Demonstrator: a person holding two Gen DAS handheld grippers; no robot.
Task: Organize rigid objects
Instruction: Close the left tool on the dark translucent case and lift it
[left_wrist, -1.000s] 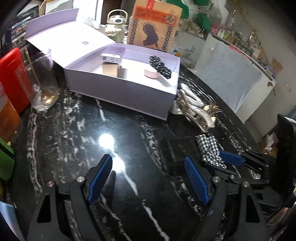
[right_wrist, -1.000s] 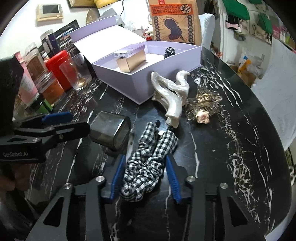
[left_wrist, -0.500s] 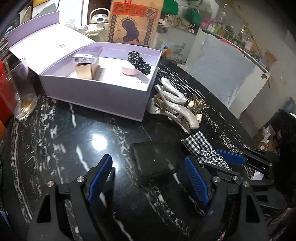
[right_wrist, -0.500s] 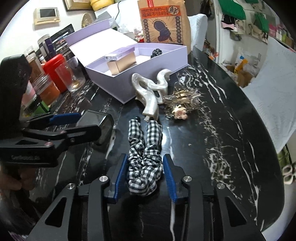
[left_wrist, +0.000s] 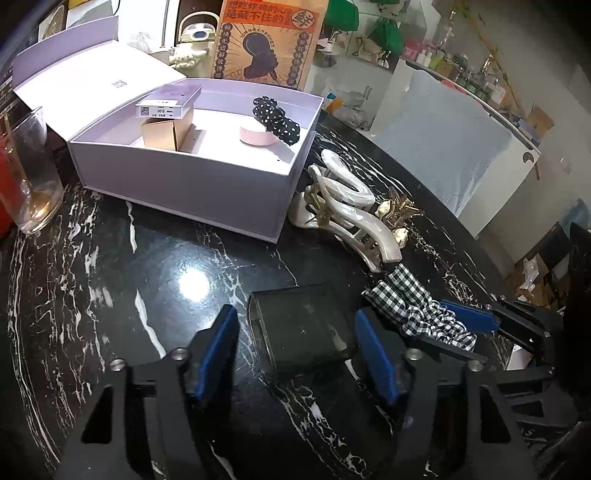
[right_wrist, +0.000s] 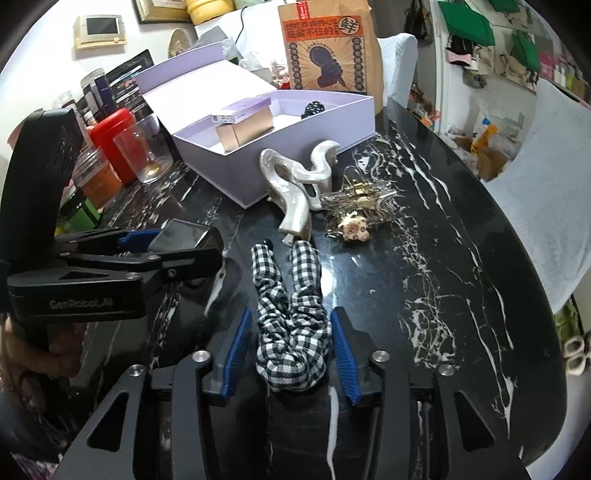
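Currently: closing on a dark case, bench sorting into a lilac box.

Left tool (left_wrist: 295, 347) straddles the dark case (left_wrist: 303, 328) lying flat on the bench (left_wrist: 147, 258); jaws just narrowing, pads not yet touching. Right tool (right_wrist: 291, 347) has just loosened, apart around the checked scrunchie (right_wrist: 291, 314). Judged next: finish the squeeze, lift, carry to the box (left_wrist: 192, 184).

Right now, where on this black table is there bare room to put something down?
The widest bare stretch of table lies right of the checked scrunchie and gold clips. Another lies before the lilac box, beside the glass. It is crowded around the pearly claw clip and dark case.
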